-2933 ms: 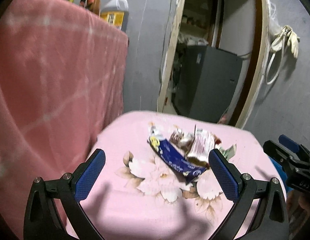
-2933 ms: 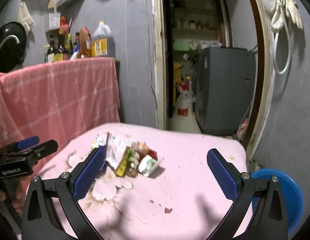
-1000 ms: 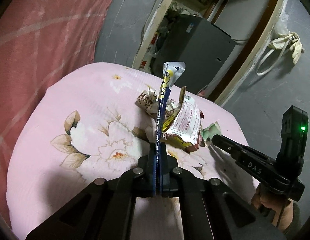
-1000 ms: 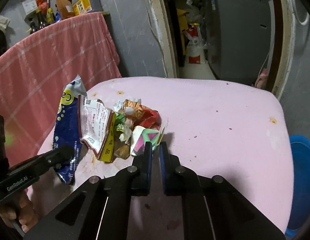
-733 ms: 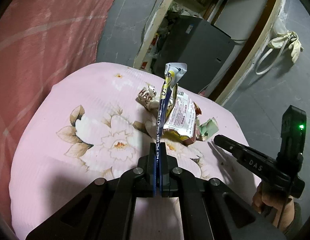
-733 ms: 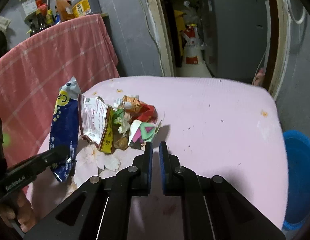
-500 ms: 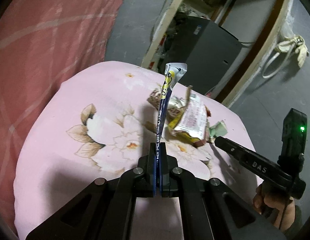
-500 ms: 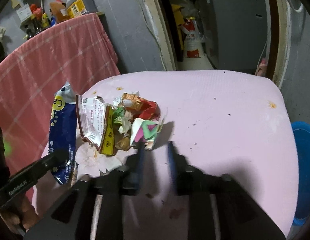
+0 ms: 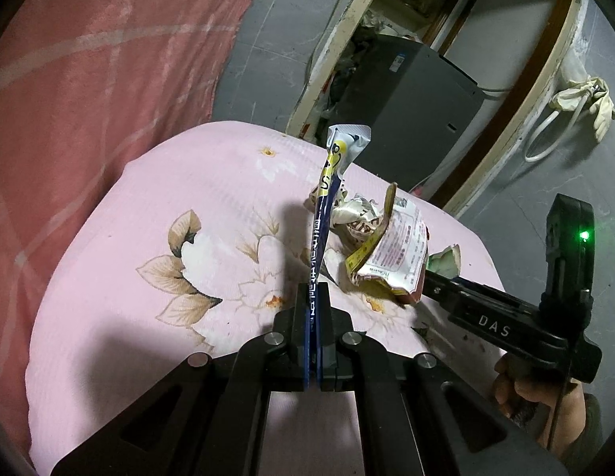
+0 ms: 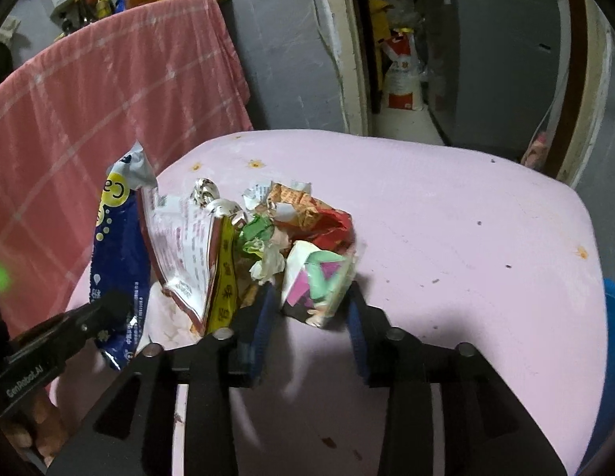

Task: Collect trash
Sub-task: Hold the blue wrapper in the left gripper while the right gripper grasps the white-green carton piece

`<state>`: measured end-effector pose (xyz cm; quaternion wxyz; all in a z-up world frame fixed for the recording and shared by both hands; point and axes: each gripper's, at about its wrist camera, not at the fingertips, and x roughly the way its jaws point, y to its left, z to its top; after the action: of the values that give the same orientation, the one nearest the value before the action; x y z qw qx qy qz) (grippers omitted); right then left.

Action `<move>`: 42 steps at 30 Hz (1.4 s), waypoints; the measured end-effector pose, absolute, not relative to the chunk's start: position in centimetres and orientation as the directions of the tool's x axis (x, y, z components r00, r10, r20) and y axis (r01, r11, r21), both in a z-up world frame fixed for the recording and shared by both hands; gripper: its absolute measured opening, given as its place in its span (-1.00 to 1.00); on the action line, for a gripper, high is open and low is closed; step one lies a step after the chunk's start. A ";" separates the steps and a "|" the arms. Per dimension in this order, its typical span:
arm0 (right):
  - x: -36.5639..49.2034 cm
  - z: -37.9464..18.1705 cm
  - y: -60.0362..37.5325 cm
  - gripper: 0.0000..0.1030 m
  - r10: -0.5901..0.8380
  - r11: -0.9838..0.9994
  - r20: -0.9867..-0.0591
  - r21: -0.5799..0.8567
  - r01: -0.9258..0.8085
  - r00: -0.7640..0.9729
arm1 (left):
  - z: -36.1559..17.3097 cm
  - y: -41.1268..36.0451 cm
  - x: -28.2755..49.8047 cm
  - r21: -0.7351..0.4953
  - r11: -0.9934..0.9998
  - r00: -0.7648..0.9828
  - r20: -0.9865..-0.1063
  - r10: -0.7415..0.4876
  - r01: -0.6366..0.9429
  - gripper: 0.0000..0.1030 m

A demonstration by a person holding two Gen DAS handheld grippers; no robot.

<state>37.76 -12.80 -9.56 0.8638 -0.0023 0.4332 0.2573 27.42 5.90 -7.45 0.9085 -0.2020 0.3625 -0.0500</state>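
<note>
From the left wrist view, the left gripper (image 9: 313, 317) has its jaws pressed together on the lower end of a blue snack wrapper (image 9: 327, 206), which stands up edge-on above the pink floral tabletop (image 9: 148, 238). The wrapper's silver top rises over the heap of remaining trash (image 9: 371, 230) lying toward the far right corner of the tabletop. A pink-and-white packet with a yellow strip (image 9: 394, 254) leans at the near side of that heap. The right gripper (image 9: 430, 277) reaches in from the right edge with its tip at the heap; from here I cannot tell how its jaws stand.

From the right wrist view, the right gripper (image 10: 309, 313) has its jaws apart, straddling a small carton with pink and green print (image 10: 315, 281) at the near side of the heap. The fingers are blurred, so I cannot tell whether they touch the carton. Behind it lie a crumpled red and orange wrapper (image 10: 315, 214), green scraps (image 10: 256, 234) and the pink-and-white packet (image 10: 184, 246). The blue snack wrapper (image 10: 117, 254) hangs at the left edge, pinched by the left gripper (image 10: 109, 309). A blue bin (image 10: 613, 357) shows past the right edge of the tabletop.

As I judge it, the collecting has barely begun: one wrapper is lifted but not yet dropped anywhere, the carton is about to be taken, and the rest of the heap plus some crumbs on the tabletop remain.
</note>
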 end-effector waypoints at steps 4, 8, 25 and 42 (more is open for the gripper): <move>37.8 -9.6 -12.8 -0.31 0.437 0.871 -0.753 0.218 -0.439 0.492 | -7.4 5.9 27.5 -0.403 0.913 0.732 -0.639 -0.237 -0.056 -1.00; 38.1 -9.7 -13.2 -0.58 0.425 0.884 -0.756 0.229 -0.408 0.498 | -7.4 6.0 27.5 -0.404 0.913 0.732 -0.638 -0.237 -0.056 -1.00; 34.1 -7.5 -16.1 -0.85 0.449 0.885 -0.646 0.225 -0.408 0.617 | -6.5 4.7 26.3 -0.391 0.920 0.759 -0.604 -0.242 -0.017 -1.00; 35.8 -8.7 -13.4 -0.23 0.470 0.864 -0.704 0.244 -0.440 0.533 | -6.6 5.8 26.1 -0.393 0.918 0.759 -0.614 -0.218 -0.055 -1.00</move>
<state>35.78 -13.36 -8.74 0.8752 0.0185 0.4076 0.2598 26.05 5.77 -6.63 0.9166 -0.1976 0.3446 -0.0444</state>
